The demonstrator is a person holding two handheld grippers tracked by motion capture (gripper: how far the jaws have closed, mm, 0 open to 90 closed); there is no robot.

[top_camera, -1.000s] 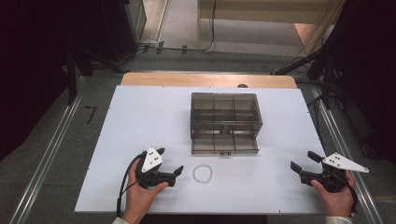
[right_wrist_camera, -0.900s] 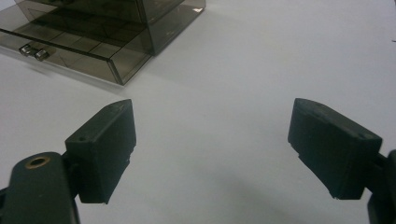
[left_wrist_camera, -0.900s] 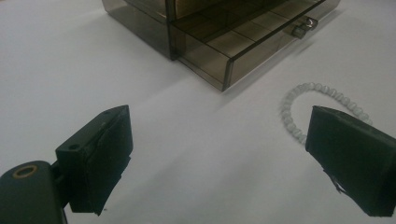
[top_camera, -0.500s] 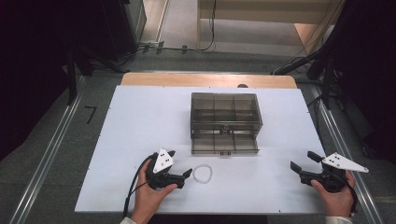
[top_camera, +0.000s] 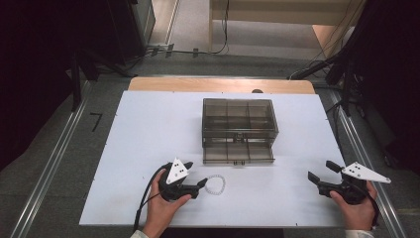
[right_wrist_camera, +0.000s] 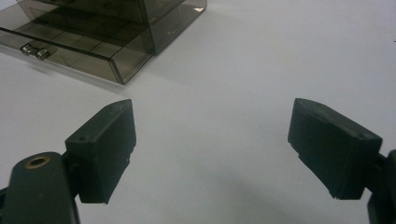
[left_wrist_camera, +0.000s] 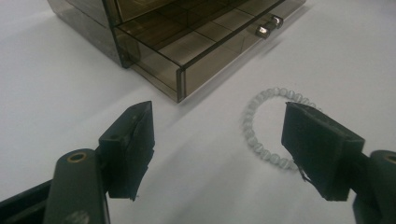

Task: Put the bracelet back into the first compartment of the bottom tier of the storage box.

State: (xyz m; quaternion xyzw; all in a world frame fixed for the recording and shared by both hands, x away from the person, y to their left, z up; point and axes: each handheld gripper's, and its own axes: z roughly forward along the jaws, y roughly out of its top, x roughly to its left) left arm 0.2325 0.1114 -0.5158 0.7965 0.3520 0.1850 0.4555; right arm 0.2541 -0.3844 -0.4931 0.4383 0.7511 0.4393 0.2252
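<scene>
Unmarked bead bracelet (left_wrist_camera: 273,126) beside smoky drawer box (top_camera: 238,130)

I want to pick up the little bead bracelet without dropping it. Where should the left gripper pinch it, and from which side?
Probably pinch the near arc of the bead bracelet, coming down from above. It lies flat on the white table as a thin open ring, so one jaw could go inside the loop and one outside. The left gripper is open, its jaws just closing, with part of the ring between them unpinched.

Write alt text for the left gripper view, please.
The left gripper hovers open over a white table, its jaws just closing, one jaw overlapping a pale bead bracelet. Behind stands a smoky clear box with its bottom drawer pulled out.
</scene>
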